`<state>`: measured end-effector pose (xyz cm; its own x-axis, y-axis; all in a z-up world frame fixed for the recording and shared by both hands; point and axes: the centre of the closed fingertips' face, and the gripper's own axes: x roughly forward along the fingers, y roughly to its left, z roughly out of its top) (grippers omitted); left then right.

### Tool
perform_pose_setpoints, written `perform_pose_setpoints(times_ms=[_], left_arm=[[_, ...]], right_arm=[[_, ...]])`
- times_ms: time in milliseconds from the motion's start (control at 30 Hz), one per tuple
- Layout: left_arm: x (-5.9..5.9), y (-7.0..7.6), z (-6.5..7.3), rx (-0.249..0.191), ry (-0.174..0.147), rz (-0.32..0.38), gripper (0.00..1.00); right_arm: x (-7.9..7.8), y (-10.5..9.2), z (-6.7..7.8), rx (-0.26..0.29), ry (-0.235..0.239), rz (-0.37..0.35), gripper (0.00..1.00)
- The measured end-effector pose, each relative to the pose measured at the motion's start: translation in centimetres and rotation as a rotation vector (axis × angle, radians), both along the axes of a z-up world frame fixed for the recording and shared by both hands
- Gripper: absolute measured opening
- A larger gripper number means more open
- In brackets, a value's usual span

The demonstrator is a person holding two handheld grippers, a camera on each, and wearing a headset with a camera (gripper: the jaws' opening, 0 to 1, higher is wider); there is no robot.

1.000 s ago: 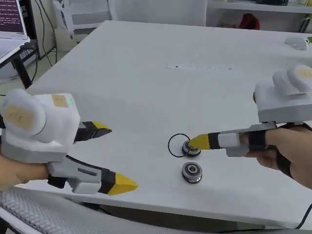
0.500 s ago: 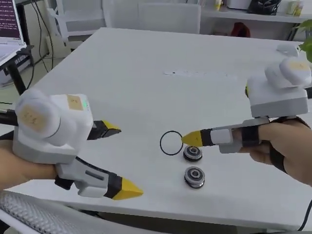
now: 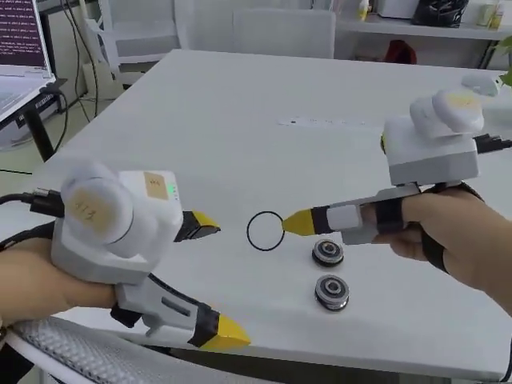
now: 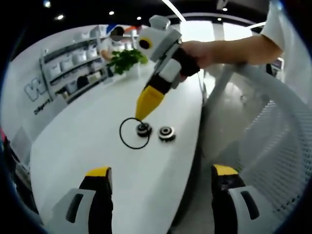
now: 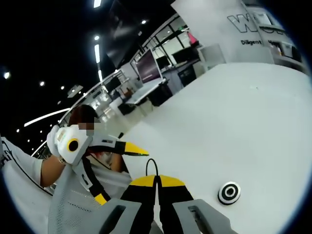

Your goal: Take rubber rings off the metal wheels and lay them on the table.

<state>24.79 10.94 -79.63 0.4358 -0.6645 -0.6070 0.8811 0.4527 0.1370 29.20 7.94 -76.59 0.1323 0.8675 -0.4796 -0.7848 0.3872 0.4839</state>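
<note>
My right gripper [image 3: 290, 223] is shut on a thin black rubber ring [image 3: 264, 231], pinching its right edge and holding it left of the two metal wheels. One wheel [image 3: 327, 252] lies just below the right jaws, the other [image 3: 332, 290] nearer the table's front edge. My left gripper [image 3: 214, 278] stands open at the front left, nothing between its jaws. In the left gripper view the ring [image 4: 134, 133] hangs from the right gripper's yellow tip [image 4: 146, 105] beside both wheels [image 4: 166, 133]. The right gripper view has the ring [image 5: 151, 168] rising from the shut jaws and one wheel [image 5: 229, 191].
The white table [image 3: 240, 120] stretches far back with open surface. A laptop [image 3: 16, 48] sits on a stand at the far left. Chairs [image 3: 264, 28] stand behind the table; a mesh chair back [image 3: 80, 352] is at the near edge.
The right gripper has drawn the ring off the farther wheel and carried it left, clear of both wheels. The left gripper stays open. The head camera has shifted.
</note>
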Motion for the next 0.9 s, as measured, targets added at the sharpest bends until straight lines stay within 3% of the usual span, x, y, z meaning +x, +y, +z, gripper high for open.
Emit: perform_pose_setpoints(times_ms=[167, 267, 467, 633, 900], left_arm=[[0.1, 0.2, -0.1, -0.016, 0.008, 0.019, 0.85], [0.2, 0.3, -0.2, -0.026, 0.015, 0.030, 0.84], [-0.2, 0.4, -0.6, -0.001, 0.019, 0.023, 0.82], [-0.3, 0.2, -0.4, -0.034, 0.031, 0.026, 0.82], [-0.4, 0.3, -0.5, -0.025, 0.034, 0.032, 0.81]], right_arm=[[0.2, 0.1, -1.8, 0.002, 0.036, -0.028, 0.00], [-0.8, 0.0, -2.5, 0.047, 0.138, -0.034, 0.00], [0.5, -0.9, -3.1, 0.037, 0.131, -0.106, 0.00], [0.5, -0.7, -3.4, 0.041, 0.150, -0.122, 0.00], [-0.8, -0.7, -6.4, -0.080, 0.150, -0.072, 0.00]])
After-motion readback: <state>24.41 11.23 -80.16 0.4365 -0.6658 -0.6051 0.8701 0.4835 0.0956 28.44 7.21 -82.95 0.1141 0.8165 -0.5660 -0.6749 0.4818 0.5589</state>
